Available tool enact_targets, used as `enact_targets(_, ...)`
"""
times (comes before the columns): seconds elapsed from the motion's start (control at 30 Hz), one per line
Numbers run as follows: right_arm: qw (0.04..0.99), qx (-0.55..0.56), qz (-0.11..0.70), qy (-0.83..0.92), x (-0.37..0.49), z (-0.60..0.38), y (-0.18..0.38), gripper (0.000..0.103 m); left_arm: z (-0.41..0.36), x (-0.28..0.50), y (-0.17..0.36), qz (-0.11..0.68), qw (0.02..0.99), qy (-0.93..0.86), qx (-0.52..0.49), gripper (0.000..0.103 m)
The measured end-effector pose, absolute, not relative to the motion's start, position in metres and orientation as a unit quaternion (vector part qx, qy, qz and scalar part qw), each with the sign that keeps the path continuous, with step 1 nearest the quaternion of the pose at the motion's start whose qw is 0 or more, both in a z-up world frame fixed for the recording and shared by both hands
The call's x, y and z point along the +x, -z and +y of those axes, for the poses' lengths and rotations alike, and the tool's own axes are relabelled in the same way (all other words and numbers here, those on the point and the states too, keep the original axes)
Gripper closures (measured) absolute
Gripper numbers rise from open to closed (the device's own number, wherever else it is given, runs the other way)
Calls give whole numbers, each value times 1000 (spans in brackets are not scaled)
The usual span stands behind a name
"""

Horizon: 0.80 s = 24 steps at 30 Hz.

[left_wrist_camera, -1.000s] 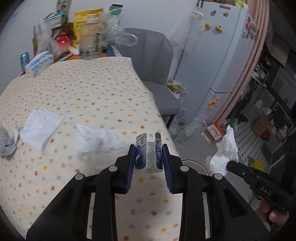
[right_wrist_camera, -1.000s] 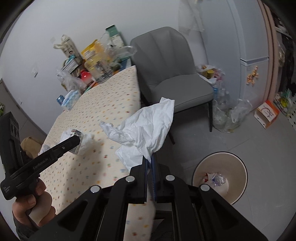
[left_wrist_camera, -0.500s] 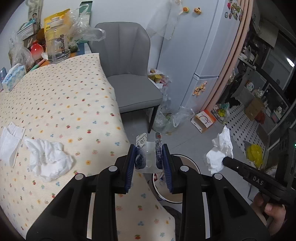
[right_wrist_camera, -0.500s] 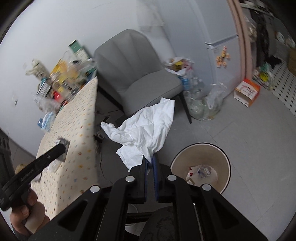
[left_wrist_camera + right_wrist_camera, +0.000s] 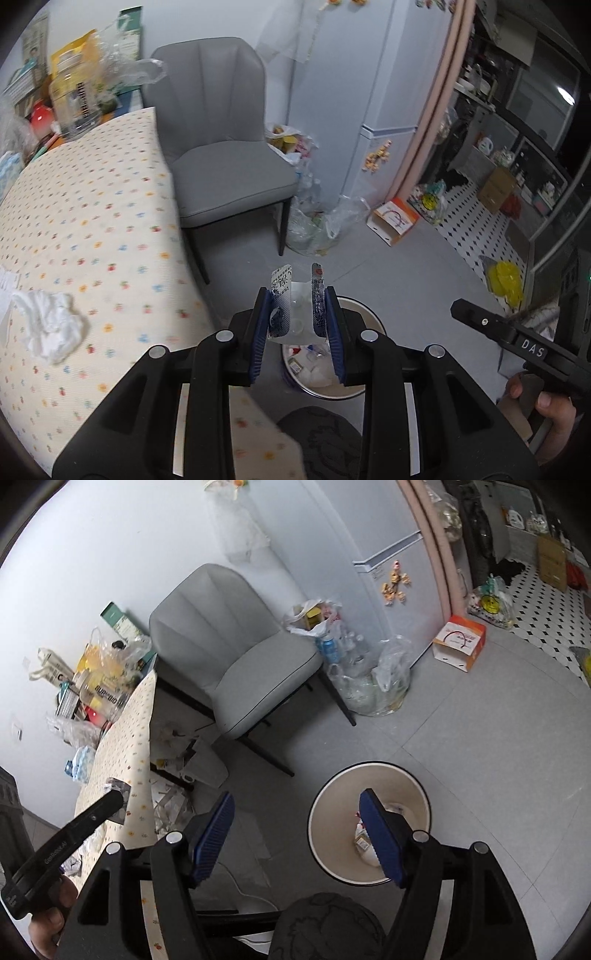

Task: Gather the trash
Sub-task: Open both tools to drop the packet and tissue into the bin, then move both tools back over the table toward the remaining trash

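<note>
One grey chair [image 5: 221, 155] beside bin [image 5: 325, 834]

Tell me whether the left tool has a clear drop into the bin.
Probably yes: the left tool, shut on the blister pack, hangs above the open bin, with nothing between them.

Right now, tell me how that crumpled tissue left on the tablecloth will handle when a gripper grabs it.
The crumpled tissue looks soft and loosely wadded, so it will probably squash flat between the pads. It seems very light, likely lifting without dragging the tablecloth. Loose folds may trail or snag, judging by its ragged edges.
</note>
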State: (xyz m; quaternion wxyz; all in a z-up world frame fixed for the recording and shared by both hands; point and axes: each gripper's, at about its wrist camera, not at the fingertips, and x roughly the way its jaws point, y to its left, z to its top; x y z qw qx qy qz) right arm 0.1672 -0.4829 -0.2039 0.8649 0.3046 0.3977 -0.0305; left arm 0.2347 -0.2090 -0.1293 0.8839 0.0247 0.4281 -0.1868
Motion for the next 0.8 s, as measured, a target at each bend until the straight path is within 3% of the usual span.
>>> enact_targets(0.37,865,326,374,75,129,-533,197,29,-284,231,135,436,865,242,56,70)
enact_targets(0.4,865,327,372,78,127,-536,197,29,-289,230,135,435,864,245,57,67)
enact_targets(0.43,865,329,370,80,124,-540,196,29,-294,230,135,436,863,249,59,50)
enact_targets(0.47,866,329,368,83,122,-543,196,29,-297,229,135,434,863,252,59,24)
enact_targets(0.53,866,329,368,86,120,-544,195,28,-300,225,131,419,871,249,63,5)
enact_targets(0.8,867,324,374,63,126,-527,196,28,-265,225,119,413,885,209,55,5)
